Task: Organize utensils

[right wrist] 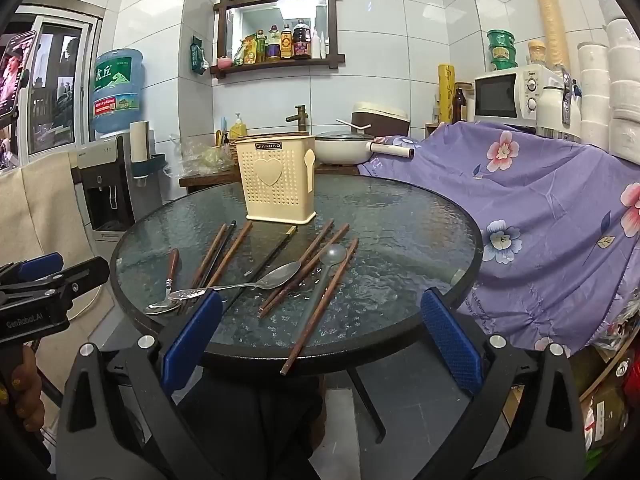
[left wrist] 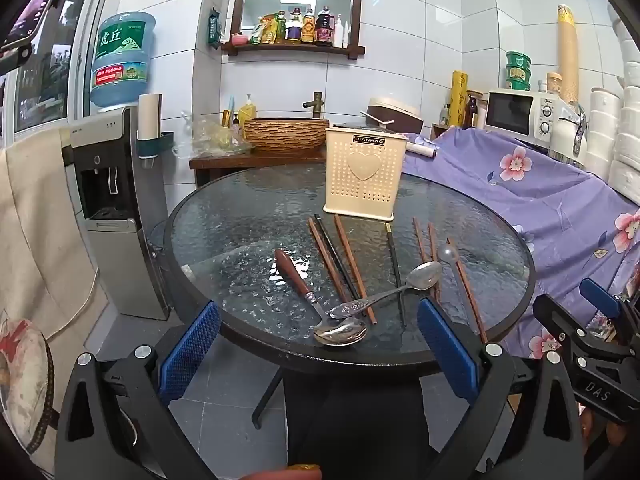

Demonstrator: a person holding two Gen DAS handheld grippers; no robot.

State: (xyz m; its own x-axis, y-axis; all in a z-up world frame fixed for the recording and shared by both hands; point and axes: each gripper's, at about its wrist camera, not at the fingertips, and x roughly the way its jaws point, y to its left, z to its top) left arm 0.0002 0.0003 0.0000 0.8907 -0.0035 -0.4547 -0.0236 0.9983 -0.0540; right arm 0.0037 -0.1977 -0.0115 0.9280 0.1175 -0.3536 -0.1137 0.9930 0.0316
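A cream perforated utensil holder (left wrist: 363,173) (right wrist: 276,181) stands upright at the back of the round glass table (left wrist: 240,232) (right wrist: 400,240). In front of it lie several brown and black chopsticks (left wrist: 351,266) (right wrist: 320,280), a wooden-handled spoon (left wrist: 298,278) (right wrist: 171,270), a silver spoon (left wrist: 404,286) (right wrist: 276,276) and a clear plastic spoon (left wrist: 448,254) (right wrist: 333,256). My left gripper (left wrist: 318,348) hangs open before the table's near edge, nothing between its blue pads. My right gripper (right wrist: 322,338) is open too, just short of the rim and empty.
A purple flowered cloth (left wrist: 540,200) (right wrist: 540,208) covers furniture to the right of the table. A water dispenser (left wrist: 116,200) (right wrist: 108,184) stands on the left. Behind the table is a wooden counter with a woven basin (left wrist: 286,134), a pan (right wrist: 344,150) and a microwave (right wrist: 508,94).
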